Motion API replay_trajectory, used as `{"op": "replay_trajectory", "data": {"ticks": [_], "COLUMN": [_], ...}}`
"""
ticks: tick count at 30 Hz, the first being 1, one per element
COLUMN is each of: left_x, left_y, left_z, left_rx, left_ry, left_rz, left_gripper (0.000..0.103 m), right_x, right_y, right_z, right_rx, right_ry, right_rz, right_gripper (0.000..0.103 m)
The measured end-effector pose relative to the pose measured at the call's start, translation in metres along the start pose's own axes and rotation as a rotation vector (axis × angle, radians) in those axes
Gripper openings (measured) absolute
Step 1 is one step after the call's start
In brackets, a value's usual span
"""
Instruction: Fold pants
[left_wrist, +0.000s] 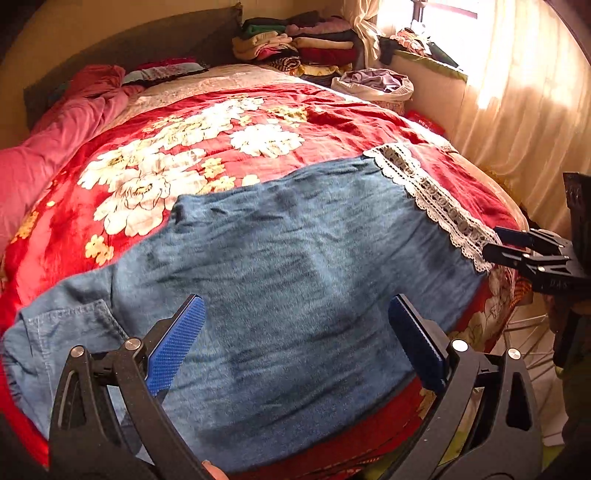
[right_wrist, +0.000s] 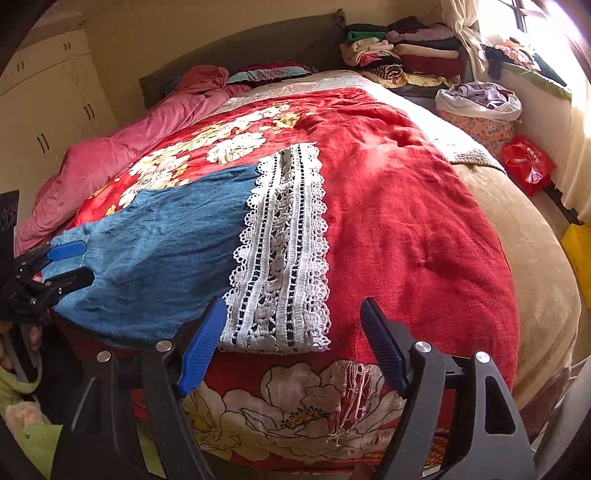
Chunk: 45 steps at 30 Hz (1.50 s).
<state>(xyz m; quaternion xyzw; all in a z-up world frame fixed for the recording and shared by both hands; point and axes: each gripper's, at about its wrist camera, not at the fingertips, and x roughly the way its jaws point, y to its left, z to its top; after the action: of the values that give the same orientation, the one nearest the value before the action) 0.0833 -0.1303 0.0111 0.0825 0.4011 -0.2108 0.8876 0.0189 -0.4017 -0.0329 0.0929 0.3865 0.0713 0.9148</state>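
Blue denim pants (left_wrist: 280, 280) with a white lace hem (left_wrist: 428, 199) lie flat across the near part of a bed with a red flowered cover (left_wrist: 207, 147). My left gripper (left_wrist: 295, 339) is open above the pants near the waist end, holding nothing. My right gripper (right_wrist: 291, 339) is open over the lace hem (right_wrist: 284, 251) at the bed's near edge, holding nothing. The right gripper shows in the left wrist view (left_wrist: 495, 243) at the hem. The left gripper shows in the right wrist view (right_wrist: 77, 262) at the denim (right_wrist: 159, 251) waist end.
A pink quilt (left_wrist: 62, 125) lies along the bed's left side. Stacks of folded clothes (left_wrist: 299, 44) sit at the headboard corner. A bag of laundry (right_wrist: 480, 103) and a red bag (right_wrist: 528, 162) stand right of the bed, by a curtained window (left_wrist: 517, 92).
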Motion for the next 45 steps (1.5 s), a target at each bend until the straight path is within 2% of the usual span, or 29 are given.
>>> {"op": "replay_trajectory", "data": {"ticks": [10,16,21,24,26,27,29,30,31,33,38,40,43,45], "left_x": [0.045,0.086,0.120,0.133,0.139,0.143,0.149,0.153,0.155,0.157,0.164,0.166,0.170,0.172], "left_y": [-0.015,-0.034,-0.041,-0.046,-0.048,-0.050,-0.053,-0.056,-0.060,-0.064,-0.057,-0.058,-0.056,-0.056], "left_z": [0.069,0.100,0.123,0.127,0.128,0.128,0.127,0.125,0.122,0.118,0.122,0.124,0.125,0.124], "left_rx": [0.063,0.185,0.245,0.281,0.277,0.279,0.284,0.287,0.302,0.338,0.330,0.341,0.315,0.283], "left_ry": [0.037,0.072,0.113,0.114,0.119,0.125,0.144,0.165,0.166,0.159,0.173,0.168,0.153,0.145], "left_rz": [-0.077,-0.068,-0.104,-0.095,-0.118,-0.135,-0.169,-0.206,-0.213,-0.203,-0.260,-0.259,-0.264,-0.266], "left_gripper": [0.093,0.093,0.093,0.093,0.090,0.086,0.069,0.056,0.053,0.053,0.053,0.058,0.062,0.062], "right_x": [0.009,0.017,0.020,0.025,0.027,0.028,0.027,0.027,0.028,0.030,0.033,0.038,0.043,0.042], "right_y": [0.006,0.002,-0.001,-0.002,-0.002,-0.001,0.002,0.003,0.005,0.007,0.006,0.007,0.009,0.010], "right_z": [0.005,0.002,0.002,0.003,0.004,0.005,0.006,0.007,0.007,0.007,0.007,0.007,0.007,0.007], "right_rx": [0.023,0.048,0.087,0.087,0.083,0.077,0.064,0.061,0.058,0.042,0.052,0.054,0.041,0.028], "right_ry": [-0.003,0.005,-0.004,0.002,0.003,0.008,0.009,0.008,0.007,0.014,0.009,0.014,0.013,0.015], "right_rz": [0.050,0.051,0.055,0.054,0.052,0.052,0.045,0.053,0.047,0.044,0.062,0.068,0.060,0.051], "right_gripper": [0.074,0.074,0.074,0.074,0.074,0.075,0.075,0.066,0.061,0.058,0.057,0.059,0.059,0.053]}}
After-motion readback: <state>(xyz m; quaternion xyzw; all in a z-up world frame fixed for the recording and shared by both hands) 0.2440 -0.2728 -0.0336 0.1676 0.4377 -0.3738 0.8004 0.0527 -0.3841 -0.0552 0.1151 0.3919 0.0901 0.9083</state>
